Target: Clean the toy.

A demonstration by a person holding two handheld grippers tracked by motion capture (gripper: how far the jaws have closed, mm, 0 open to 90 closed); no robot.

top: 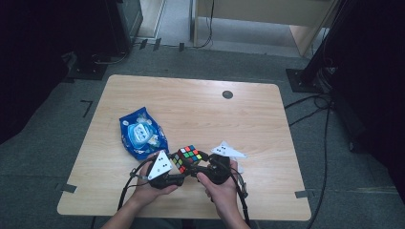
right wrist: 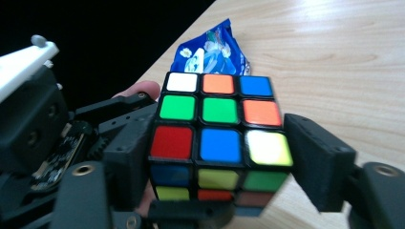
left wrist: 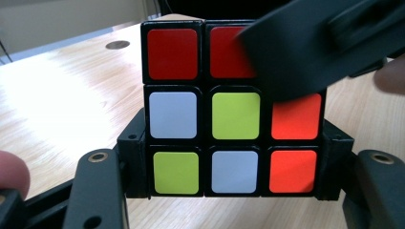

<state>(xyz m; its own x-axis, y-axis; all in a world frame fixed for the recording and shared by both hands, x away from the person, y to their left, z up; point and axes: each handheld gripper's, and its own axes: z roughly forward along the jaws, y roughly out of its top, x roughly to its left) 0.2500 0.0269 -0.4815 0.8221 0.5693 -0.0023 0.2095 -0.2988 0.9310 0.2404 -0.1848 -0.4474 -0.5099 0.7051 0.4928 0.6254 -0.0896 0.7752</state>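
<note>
- Puzzle cube (top: 187,158) at near table (top: 200,109) edge, clamped in left gripper (top: 179,169); right gripper (top: 203,164) closed on it too.
- Blue snack bag (top: 142,133) just left, sealed.
- White paper (top: 228,150) just right.

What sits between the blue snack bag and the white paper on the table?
In the high view, the Rubik's cube sits between the blue snack bag and white paper, held between both grippers.
</note>
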